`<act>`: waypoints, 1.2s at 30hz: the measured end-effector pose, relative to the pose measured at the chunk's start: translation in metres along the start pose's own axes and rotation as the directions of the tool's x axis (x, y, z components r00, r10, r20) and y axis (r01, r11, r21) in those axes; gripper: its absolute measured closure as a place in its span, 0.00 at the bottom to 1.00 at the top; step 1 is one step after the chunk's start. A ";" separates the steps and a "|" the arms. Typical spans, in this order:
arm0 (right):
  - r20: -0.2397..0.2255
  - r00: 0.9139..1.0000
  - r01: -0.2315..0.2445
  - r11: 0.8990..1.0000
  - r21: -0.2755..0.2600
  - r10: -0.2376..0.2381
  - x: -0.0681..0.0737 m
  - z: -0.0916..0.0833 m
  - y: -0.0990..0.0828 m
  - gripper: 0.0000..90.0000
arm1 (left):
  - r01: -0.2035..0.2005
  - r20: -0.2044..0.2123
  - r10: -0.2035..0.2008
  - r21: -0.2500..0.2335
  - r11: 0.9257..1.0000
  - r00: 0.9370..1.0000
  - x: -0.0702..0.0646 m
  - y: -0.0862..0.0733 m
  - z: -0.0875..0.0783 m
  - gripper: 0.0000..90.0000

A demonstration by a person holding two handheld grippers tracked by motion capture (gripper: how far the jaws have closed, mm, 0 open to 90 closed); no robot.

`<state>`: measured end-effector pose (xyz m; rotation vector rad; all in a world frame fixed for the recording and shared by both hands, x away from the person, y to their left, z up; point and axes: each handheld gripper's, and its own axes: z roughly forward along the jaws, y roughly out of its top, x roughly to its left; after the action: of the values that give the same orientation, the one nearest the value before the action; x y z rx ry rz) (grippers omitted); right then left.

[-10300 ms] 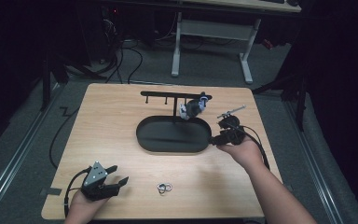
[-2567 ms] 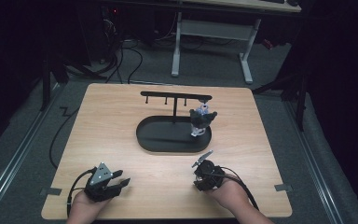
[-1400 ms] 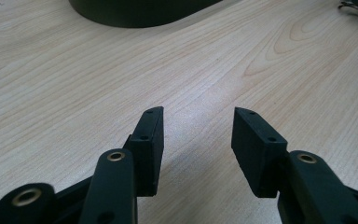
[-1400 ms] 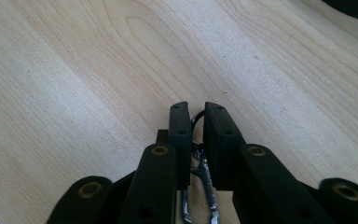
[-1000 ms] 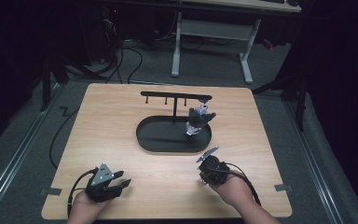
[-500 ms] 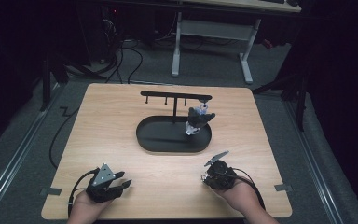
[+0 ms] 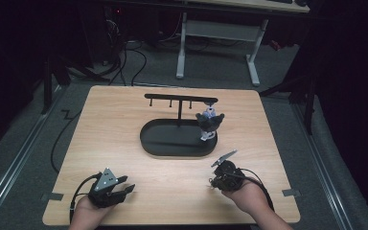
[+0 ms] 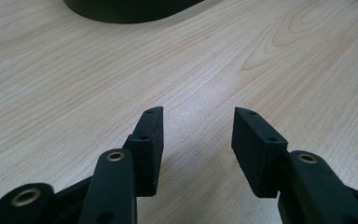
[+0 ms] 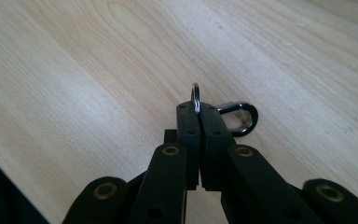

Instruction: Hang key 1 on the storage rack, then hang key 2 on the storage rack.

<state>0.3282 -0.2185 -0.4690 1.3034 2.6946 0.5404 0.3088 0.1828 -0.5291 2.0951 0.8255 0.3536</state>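
My right gripper (image 9: 198, 109) is shut on a thin metal key ring (image 9: 195, 94), held on edge just above the wooden table. A second, darker ring (image 9: 240, 119) hangs from it to the right of the pads. Its jaws have just closed a little further on the ring. In the high view this gripper (image 7: 215, 179) is at the front right of the table. My left gripper (image 8: 198, 133) stands open with only bare wood between its fingers, low at the front left (image 7: 126, 190).
A black oval tray (image 7: 167, 143) lies mid-table, and its rim (image 8: 130, 9) is far ahead in the left gripper view. From it rises a black stand with a peg bar (image 7: 179, 99). A small figure keychain (image 7: 209, 122) hangs at its right end.
The rings that lay on the table's front middle are now in my right gripper, which came from beside the tray to the front right. Over the last second it drifted slightly right. Left gripper unmoved.
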 end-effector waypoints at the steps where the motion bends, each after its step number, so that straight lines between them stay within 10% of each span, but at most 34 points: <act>1: 0.002 1.000 0.006 1.000 -0.003 -0.006 -0.002 -0.004 0.000 0.99 | -0.002 -0.001 0.002 -0.002 1.000 1.000 0.000 0.000 0.000 0.60; 36: 0.004 1.000 0.016 0.998 -0.065 -0.016 -0.010 -0.058 0.052 0.99 | 0.003 0.003 -0.002 -0.041 0.999 1.000 0.001 0.000 -0.003 0.60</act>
<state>0.3587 -0.2120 -0.3971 1.2636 2.6585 0.6185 0.3083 0.1849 -0.5272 2.0561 0.8125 0.3629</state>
